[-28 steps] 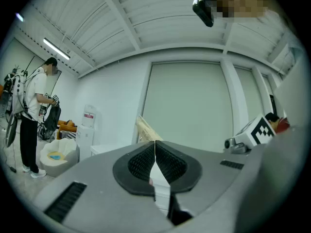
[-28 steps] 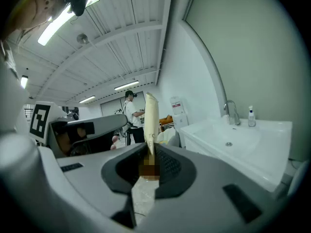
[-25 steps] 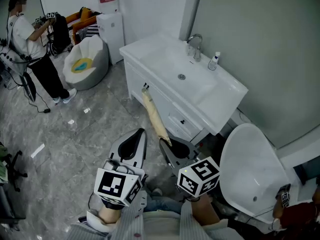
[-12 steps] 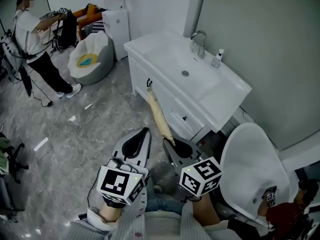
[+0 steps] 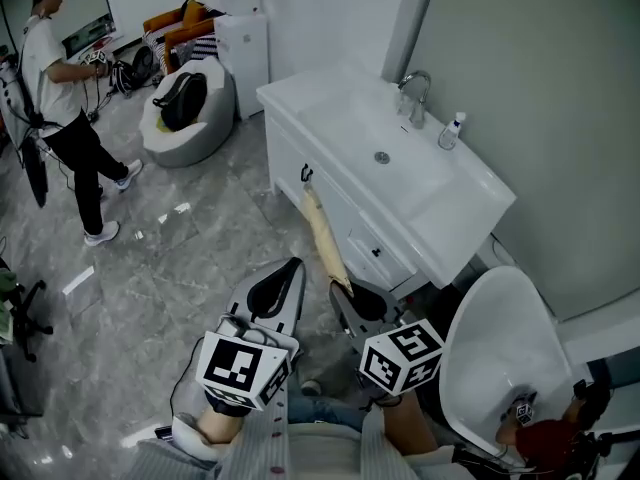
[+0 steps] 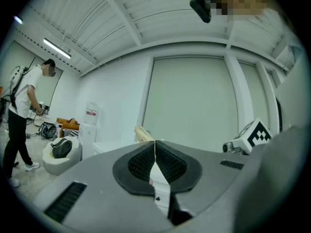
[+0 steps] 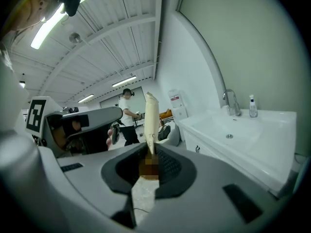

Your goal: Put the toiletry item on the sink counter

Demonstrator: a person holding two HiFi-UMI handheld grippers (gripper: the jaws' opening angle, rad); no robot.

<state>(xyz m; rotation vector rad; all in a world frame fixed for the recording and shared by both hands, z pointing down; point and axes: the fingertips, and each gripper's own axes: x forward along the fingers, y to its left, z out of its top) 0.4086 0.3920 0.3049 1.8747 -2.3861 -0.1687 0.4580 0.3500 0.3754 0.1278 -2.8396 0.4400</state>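
A long cream tube (image 5: 325,234), the toiletry item, sticks forward and up out of my right gripper (image 5: 352,298), which is shut on its lower end. In the right gripper view the tube (image 7: 151,118) rises upright from between the pads of that gripper (image 7: 147,165). The white sink counter (image 5: 470,211) stands ahead and to the right, its front edge just beyond the tube's tip. My left gripper (image 5: 274,290) hangs beside the right one over the floor; its pads meet with nothing between them (image 6: 155,155).
A faucet (image 5: 415,96) and a small pump bottle (image 5: 452,131) stand at the counter's back. A white toilet (image 5: 500,353) is at lower right. Far left, a person (image 5: 55,73) stands near a beanbag (image 5: 188,118) holding a black bag, with a white water dispenser (image 5: 243,48) behind.
The head view has shifted, so the sink sits a little further right and lower. The person at far left has stepped away; a black bag now lies on the beanbag. Both grippers hold as before.
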